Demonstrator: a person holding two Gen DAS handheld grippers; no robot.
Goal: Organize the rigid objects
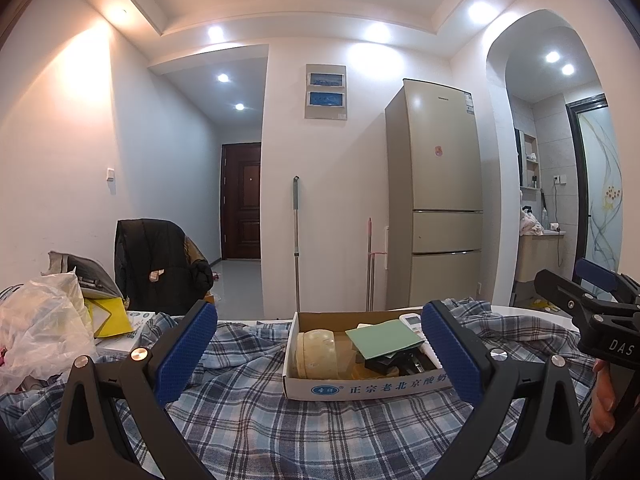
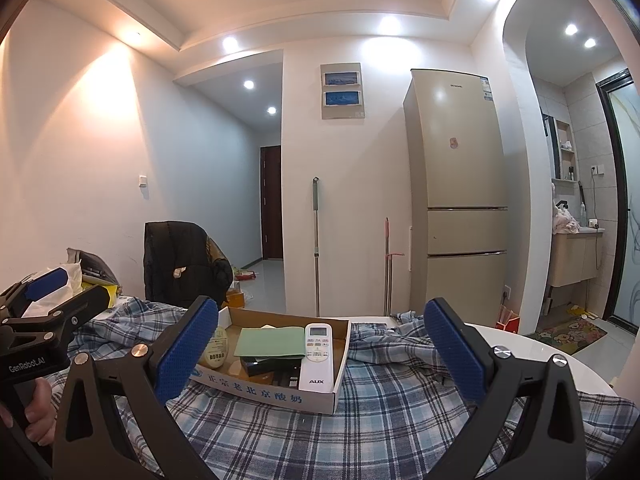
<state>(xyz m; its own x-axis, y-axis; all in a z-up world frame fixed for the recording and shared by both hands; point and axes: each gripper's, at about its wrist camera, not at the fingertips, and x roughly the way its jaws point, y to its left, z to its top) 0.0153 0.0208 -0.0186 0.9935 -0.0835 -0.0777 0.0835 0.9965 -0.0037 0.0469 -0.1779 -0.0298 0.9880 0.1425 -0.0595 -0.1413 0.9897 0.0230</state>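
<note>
Right wrist view: we hold both the right gripper [image 2: 320, 344] and the left gripper [image 1: 318, 350] open and empty, facing the cardboard box [image 2: 320, 398] whose AUX remote [image 2: 318, 354] lies lengthwise, nearer our right.

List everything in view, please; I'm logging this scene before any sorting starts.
cardboard box: 1, white and brown, on plaid cloth
remote control: 1, white, in box, right side
green card: 1, in box, over dark items
round container: 1, cream, in box, left end
plaid cloth: 1, blue-grey, over table
fridge: 1, beige, back wall
black jacket: 1, on chair
plastic bag: 1, white, left
left claw: open, empty
right claw: open, empty
</note>
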